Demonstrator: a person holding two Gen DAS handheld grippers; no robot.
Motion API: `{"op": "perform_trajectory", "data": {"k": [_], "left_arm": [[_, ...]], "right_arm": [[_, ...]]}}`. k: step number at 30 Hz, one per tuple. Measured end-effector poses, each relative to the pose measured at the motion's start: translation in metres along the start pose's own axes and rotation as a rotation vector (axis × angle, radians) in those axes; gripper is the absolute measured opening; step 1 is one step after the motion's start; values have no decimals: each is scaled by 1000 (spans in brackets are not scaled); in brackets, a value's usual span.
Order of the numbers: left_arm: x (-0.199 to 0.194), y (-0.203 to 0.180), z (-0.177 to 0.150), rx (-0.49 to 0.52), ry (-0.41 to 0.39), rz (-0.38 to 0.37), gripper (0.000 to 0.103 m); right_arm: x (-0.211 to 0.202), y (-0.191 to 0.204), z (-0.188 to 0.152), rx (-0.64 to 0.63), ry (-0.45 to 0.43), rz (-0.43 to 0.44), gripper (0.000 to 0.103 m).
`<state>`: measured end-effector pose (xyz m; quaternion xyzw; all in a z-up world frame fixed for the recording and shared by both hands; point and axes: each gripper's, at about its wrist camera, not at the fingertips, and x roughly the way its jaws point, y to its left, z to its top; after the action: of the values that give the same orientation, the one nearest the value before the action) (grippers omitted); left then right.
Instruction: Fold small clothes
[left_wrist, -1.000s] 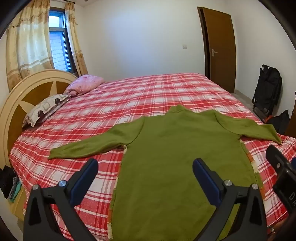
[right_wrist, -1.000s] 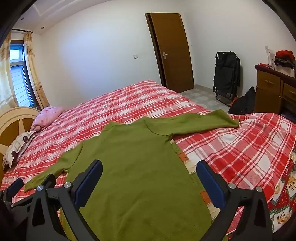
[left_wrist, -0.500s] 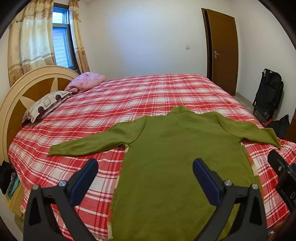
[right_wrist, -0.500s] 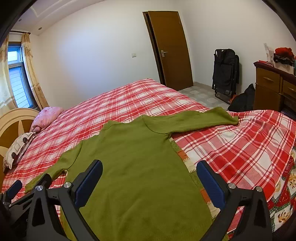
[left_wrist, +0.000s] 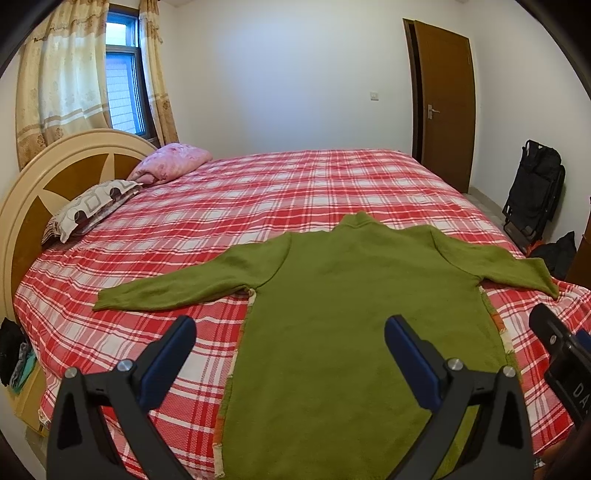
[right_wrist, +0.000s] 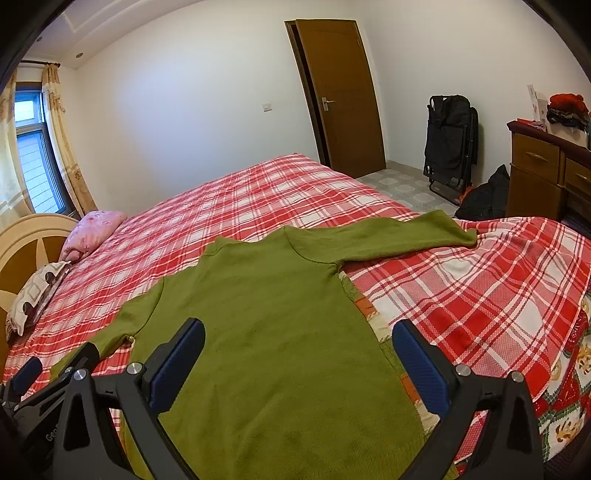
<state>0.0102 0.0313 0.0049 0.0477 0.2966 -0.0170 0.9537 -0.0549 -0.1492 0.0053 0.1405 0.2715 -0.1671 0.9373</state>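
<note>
Left claw (left_wrist: 290, 350) is hanging wide open above the green sweater (left_wrist: 343, 332), gripping nothing. Right claw (right_wrist: 299, 352) is gaping wide too, empty (both w/ blue pads). Sweater's lying flat, sleeves spread, on the plaid bed (left_wrist: 258, 195).

Garment: a green long-sleeved sweater (left_wrist: 354, 317) (right_wrist: 266, 332) is lying flat and unfolded on the bed.
Texture: a fine knit is showing across the plain green face.
Sleeves: both are stretching outward from the shoulders, one to each side.
Collar: it is pointing toward the far side of the bed.
Hem: it is running out of view at the lower edge.
Side seams: strips of orange and cream patterned fabric are peeking out along both edges.
</note>
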Motion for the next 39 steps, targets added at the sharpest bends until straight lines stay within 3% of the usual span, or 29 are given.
{"op": "perform_trajectory", "data": {"k": [13, 20, 39], "left_arm": [[2, -1, 1, -3, -2, -13, 103], [2, 2, -2, -18, -4, -25, 103], [7, 2, -6, -35, 24, -48, 103]], "right_arm": [[3, 0, -1, -4, 9, -10, 102], [2, 6, 0, -80, -18, -83, 102], [6, 9, -2, -80, 0, -74, 102]]}}
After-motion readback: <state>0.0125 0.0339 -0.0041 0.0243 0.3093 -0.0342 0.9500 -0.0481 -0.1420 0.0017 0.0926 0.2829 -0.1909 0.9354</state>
